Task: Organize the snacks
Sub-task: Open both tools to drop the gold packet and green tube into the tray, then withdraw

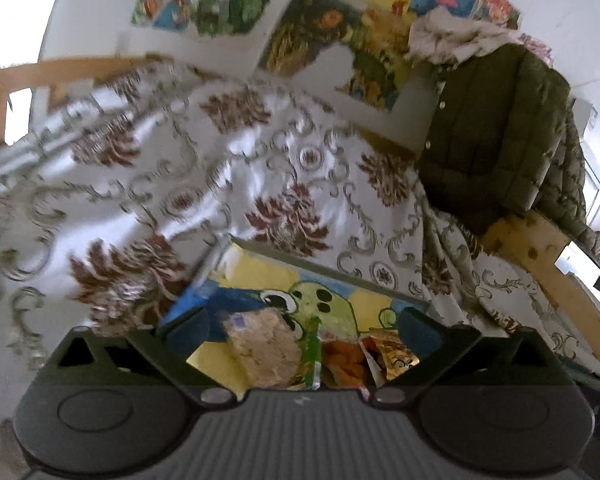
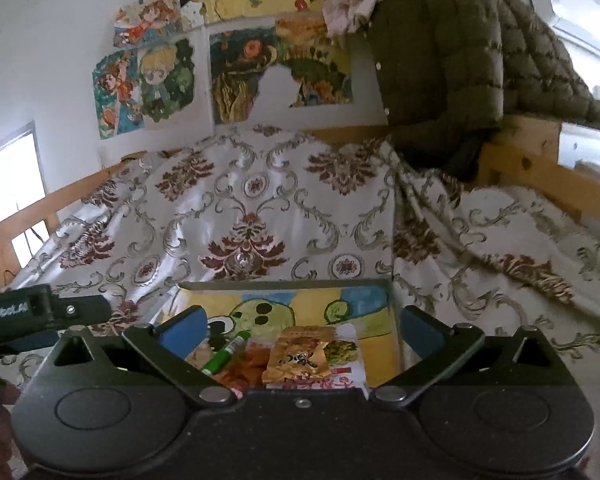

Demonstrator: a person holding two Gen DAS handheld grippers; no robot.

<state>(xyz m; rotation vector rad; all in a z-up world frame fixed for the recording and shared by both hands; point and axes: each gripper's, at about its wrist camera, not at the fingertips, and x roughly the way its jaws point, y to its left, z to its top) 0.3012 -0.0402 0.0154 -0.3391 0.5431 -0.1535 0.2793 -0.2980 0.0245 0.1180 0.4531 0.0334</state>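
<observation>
Hovering: left gripper point(image 1: 302, 330) jaws spread | right gripper point(image 2: 302, 332) jaws spread | one painted box point(image 2: 380, 294) | several snack packets point(image 2: 300, 356)

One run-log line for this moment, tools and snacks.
left tool: open, empty | right tool: open, empty | snack packets: inside painted frog box | box: on floral bedspread

The left wrist view is smeared by motion, so the pattern of the bedspread point(image 1: 148, 184) blurs at the far left. The painted box point(image 1: 260, 276) is cut by the gripper body in both views; its near part is hidden. The print on the golden snack packet point(image 2: 300, 360) is too small to read. The orange snacks point(image 2: 252, 364) are partly covered by the green tube point(image 2: 226, 354).
</observation>
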